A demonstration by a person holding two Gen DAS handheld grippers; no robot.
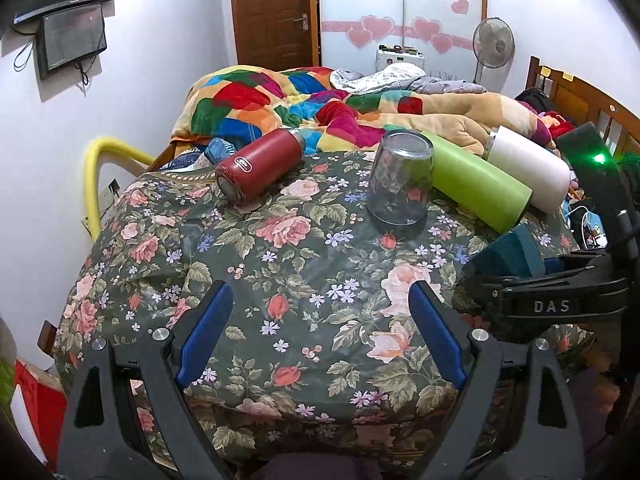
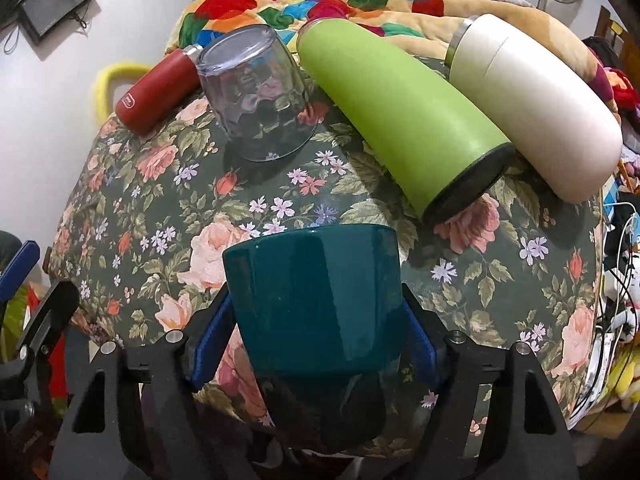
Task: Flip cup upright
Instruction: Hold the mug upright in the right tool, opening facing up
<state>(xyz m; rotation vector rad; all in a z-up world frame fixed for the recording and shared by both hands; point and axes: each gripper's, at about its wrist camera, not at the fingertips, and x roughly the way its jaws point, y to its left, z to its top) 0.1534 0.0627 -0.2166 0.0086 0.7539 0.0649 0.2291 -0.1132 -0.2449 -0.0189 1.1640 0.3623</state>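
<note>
Right tool (image 2: pixel 320 320) pinching teal cup (image 2: pixel 316 300) near bench (image 2: pixel 500 280) right edge, long axis along the fingers, closed base pointing away from camera. Left tool (image 1: pixel 320 320) spread, holding nothing.

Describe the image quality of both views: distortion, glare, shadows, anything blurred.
Left wrist view: strong fisheye bending with dark corners; a green LED flare at right; all reasonably sharp. Right wrist view: same curvature; soft highlights streak the teal cup held between the right gripper fingers; the clear glass casts a dark shadow on the floral cloth.
</note>
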